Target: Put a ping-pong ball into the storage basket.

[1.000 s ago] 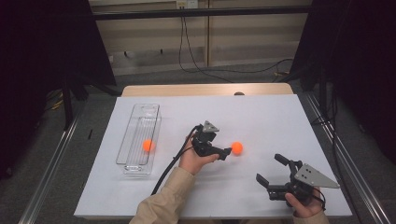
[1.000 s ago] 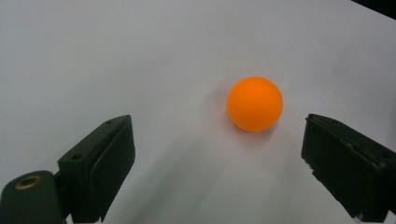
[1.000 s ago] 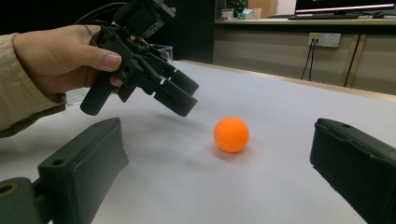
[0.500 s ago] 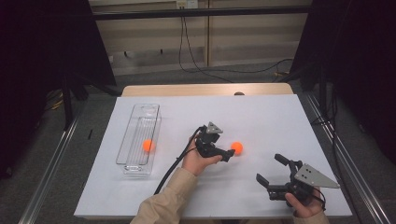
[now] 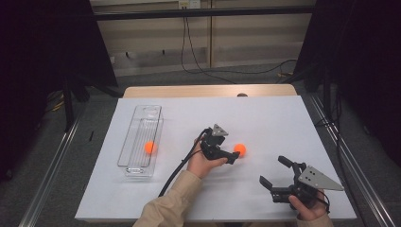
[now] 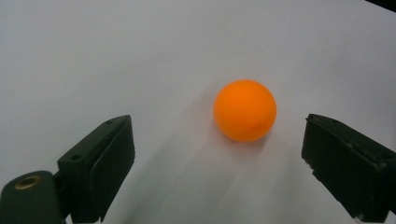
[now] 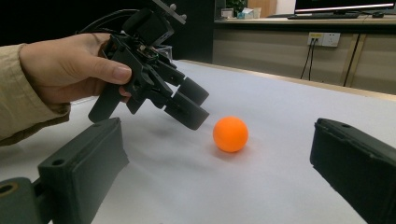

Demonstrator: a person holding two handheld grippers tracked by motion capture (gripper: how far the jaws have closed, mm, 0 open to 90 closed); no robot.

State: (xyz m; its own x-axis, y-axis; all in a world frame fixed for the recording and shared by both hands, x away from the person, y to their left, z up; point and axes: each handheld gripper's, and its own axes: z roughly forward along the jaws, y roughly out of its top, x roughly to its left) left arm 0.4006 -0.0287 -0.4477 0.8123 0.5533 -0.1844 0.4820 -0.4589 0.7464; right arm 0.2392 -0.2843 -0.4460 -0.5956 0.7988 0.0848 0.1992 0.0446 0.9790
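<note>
Little had shifted: left gripper (image 5: pixel 230 157) crept nearer the orange ball (image 5: pixel 240 150), jaws spread beside it, ungrasped; right gripper (image 5: pixel 276 177) waited, jaws spread.

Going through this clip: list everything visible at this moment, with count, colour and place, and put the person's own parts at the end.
orange ball: one, orange, on the bare table just ahead of the left gripper's open jaws, untouched.
second orange ball: one, orange, inside the clear tray.
clear tray: one, transparent, long and narrow, on the table's left part.
table: one, white top with a wooden far edge.
wall cables: a few, black, hanging on the far wall and trailing on the floor.
left gripper: one, black, jaws open, pointing at the near ball.
right gripper: one, black with a grey plate, jaws open, near the table's front right.
left hand: one, beige sleeve.
right hand: one, at the bottom edge.
</note>
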